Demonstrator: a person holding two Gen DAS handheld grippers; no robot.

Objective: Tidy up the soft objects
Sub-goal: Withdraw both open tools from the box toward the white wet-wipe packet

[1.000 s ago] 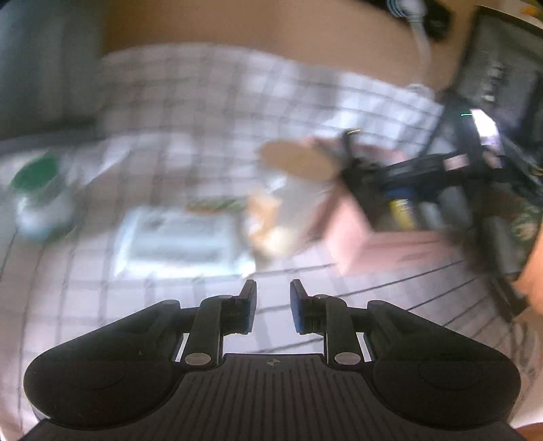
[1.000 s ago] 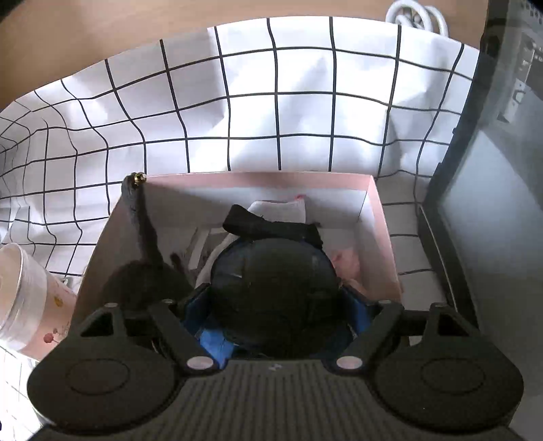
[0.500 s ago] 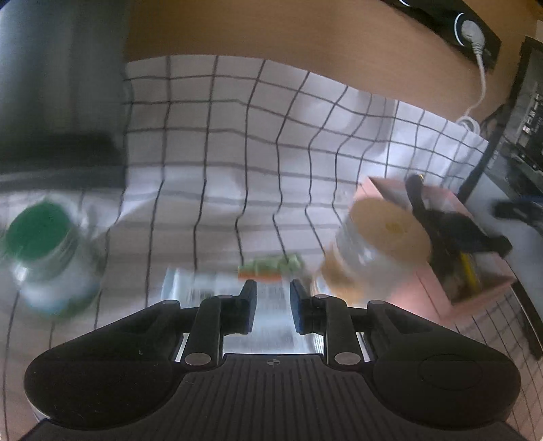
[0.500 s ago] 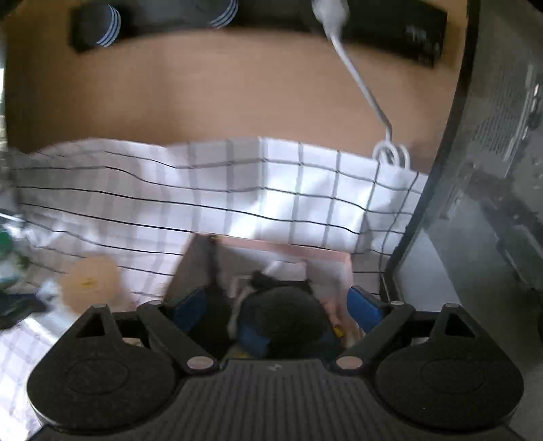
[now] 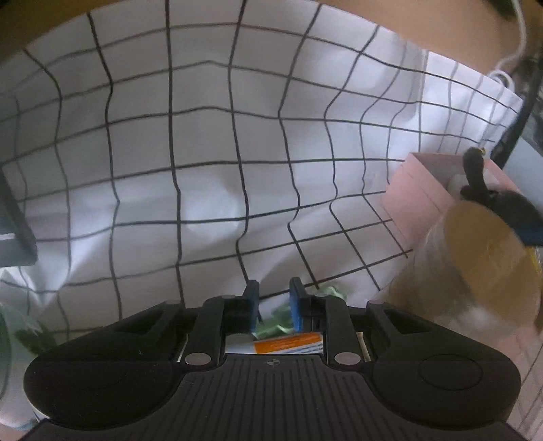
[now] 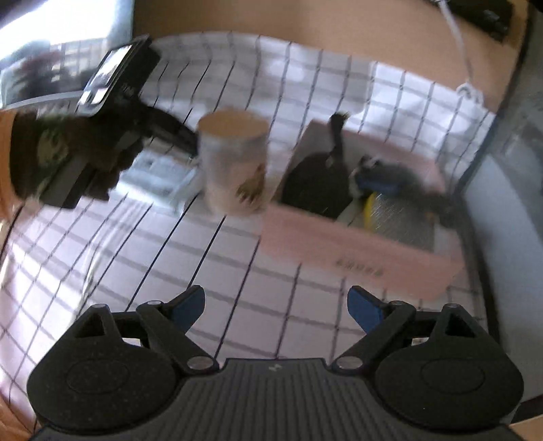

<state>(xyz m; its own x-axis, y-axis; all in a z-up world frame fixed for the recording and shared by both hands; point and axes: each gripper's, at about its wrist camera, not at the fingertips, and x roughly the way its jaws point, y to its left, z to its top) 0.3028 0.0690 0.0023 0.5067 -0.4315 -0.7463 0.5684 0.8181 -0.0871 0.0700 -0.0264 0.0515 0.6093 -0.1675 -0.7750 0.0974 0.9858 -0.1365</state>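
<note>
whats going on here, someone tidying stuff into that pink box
Yes. A person works with tongs in each hand over a checked cloth. The right tongs have just been opening and stand wide with nothing between them, back from the pink box, where dark soft things already lie. The left tongs are nearly closed and empty, over a small green packet beside a lidded tub.

So the surface is a tan wooden desk (image 6: 305, 20), mostly covered by a rumpled white cloth with a thin black grid (image 5: 203, 152) that bunches up into soft folds. A white cable (image 6: 458, 44) runs down across the bare wood and ends in a coil at the cloth's far edge. Bright daylight spills in at the upper left of the right wrist view, washing out that corner.
</note>
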